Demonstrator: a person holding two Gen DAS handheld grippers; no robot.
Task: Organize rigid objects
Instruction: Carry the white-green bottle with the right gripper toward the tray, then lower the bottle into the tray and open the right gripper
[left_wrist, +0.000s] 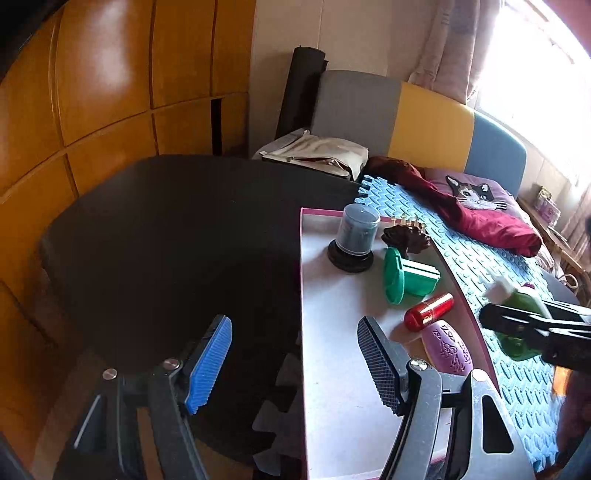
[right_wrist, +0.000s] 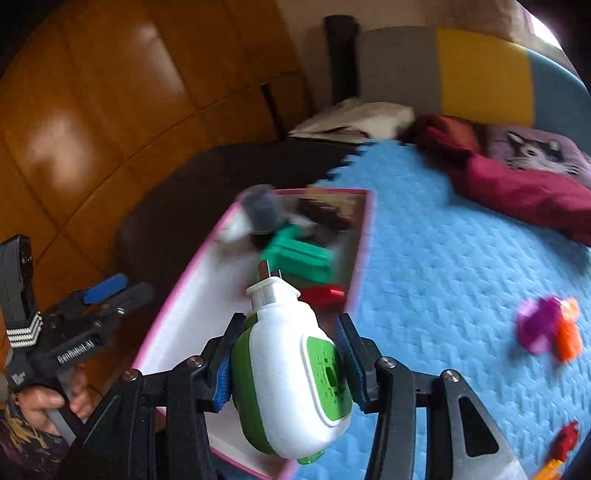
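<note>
Plug-in mosquito repellent (right_wrist: 291, 373) is clamped in right gripper (right_wrist: 284, 369), left gripper (left_wrist: 295, 365) spread empty; five things already boxed in pink-edged tray (left_wrist: 332, 406), toys (right_wrist: 546, 328) left on blue mat (right_wrist: 443, 258).

tray (left_wrist: 306, 332): showing a white floor with a pink rim
foam mat (right_wrist: 443, 258): showing light blue with a raised herringbone pattern
plug-in device (right_wrist: 288, 376): showing white with green sides and a green perforated panel
left gripper (left_wrist: 295, 363): showing black with blue ribbed pads
right gripper (right_wrist: 286, 363): showing black with blue pads
spool (left_wrist: 406, 277): showing green
cylinder (left_wrist: 428, 312): showing glossy red
oval piece (left_wrist: 450, 347): showing purple with a pale cut-out pattern
lidded container (left_wrist: 356, 236): showing grey on a black base
cushion (left_wrist: 476, 194): showing purple with a cat face
cloth (left_wrist: 487, 221): showing dark red
headboard (left_wrist: 432, 122): showing grey, yellow and blue panels
wardrobe (left_wrist: 103, 92): showing glossy orange-brown wood
</note>
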